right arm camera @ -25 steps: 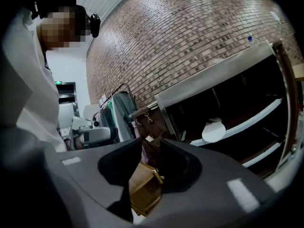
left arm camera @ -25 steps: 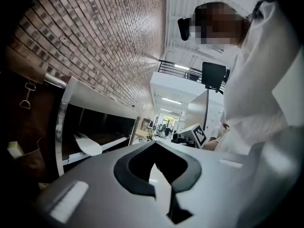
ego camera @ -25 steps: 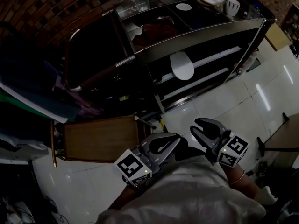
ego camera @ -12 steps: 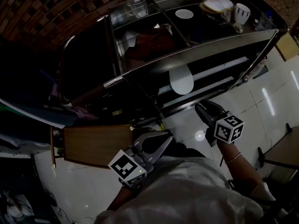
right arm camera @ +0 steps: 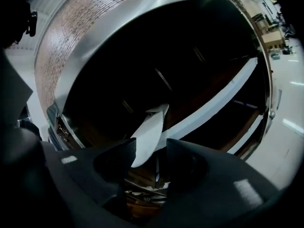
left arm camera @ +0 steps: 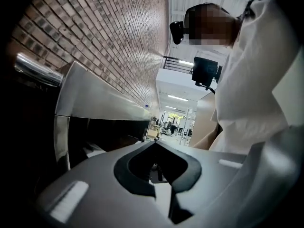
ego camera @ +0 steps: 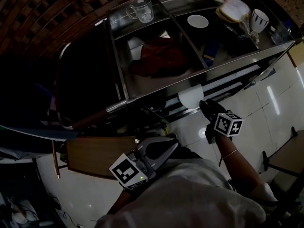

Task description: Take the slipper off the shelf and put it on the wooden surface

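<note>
The white slipper [ego camera: 189, 96] lies on a lower rail of the dark metal shelf unit [ego camera: 156, 87]. My right gripper [ego camera: 205, 106] has reached in just below it. In the right gripper view the slipper [right arm camera: 152, 127] points toward me, its near end between the jaw tips of the right gripper [right arm camera: 151, 148]. The jaws are opening and a gap shows beside the slipper. Down by my body, my left gripper [ego camera: 165, 145] hangs over the right end of the wooden surface [ego camera: 95, 156]; its jaws are together with nothing in them, as the left gripper view shows [left arm camera: 155, 143].
On the shelf top stand a glass mug [ego camera: 141, 8], a white dish [ego camera: 197, 21], a cup [ego camera: 259, 19] and a bagged loaf [ego camera: 233, 9]. A red cloth [ego camera: 161, 56] lies one level down. White floor tiles [ego camera: 270, 103] stretch to the right.
My right gripper has travelled from beside my body up to the shelf, stopping at the slipper, and its jaws have parted. The left gripper has stayed near the wooden surface.
</note>
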The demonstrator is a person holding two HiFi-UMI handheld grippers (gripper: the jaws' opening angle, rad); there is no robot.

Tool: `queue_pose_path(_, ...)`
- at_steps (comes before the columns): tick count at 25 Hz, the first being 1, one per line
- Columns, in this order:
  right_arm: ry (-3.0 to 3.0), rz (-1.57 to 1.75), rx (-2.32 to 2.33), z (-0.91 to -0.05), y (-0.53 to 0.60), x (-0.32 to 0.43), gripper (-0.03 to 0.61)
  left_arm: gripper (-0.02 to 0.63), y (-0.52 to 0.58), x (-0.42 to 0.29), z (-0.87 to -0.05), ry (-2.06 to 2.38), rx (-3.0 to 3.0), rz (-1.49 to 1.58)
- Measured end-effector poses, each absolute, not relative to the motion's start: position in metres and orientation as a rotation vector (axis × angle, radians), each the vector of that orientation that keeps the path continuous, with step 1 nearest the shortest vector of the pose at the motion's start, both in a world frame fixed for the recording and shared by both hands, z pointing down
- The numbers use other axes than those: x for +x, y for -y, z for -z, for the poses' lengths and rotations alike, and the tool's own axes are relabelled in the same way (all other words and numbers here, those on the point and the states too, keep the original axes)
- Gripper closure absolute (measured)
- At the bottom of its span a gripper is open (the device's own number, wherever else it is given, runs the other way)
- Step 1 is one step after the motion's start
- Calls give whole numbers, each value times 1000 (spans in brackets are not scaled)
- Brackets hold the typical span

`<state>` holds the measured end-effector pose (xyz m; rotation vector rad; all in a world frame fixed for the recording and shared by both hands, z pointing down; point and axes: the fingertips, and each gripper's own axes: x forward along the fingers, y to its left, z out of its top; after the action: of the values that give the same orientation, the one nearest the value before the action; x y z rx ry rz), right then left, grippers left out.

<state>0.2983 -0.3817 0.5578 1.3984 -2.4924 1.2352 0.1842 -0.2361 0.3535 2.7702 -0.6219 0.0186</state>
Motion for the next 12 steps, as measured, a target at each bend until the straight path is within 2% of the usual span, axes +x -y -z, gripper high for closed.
queue_pose_path(5, 2493, -1271, 1395, -570, 399, 287, 397, 617, 262, 165, -370, 640, 2741, -63)
queue_pose_path(8, 2510, -1289, 1351, -574, 402, 278, 456, 617, 274, 160, -376, 633, 2738, -84)
queue_pose_path(12, 2552, -1289, 1342, -567, 404, 274, 473, 617, 280, 166, -381, 563, 2753, -135)
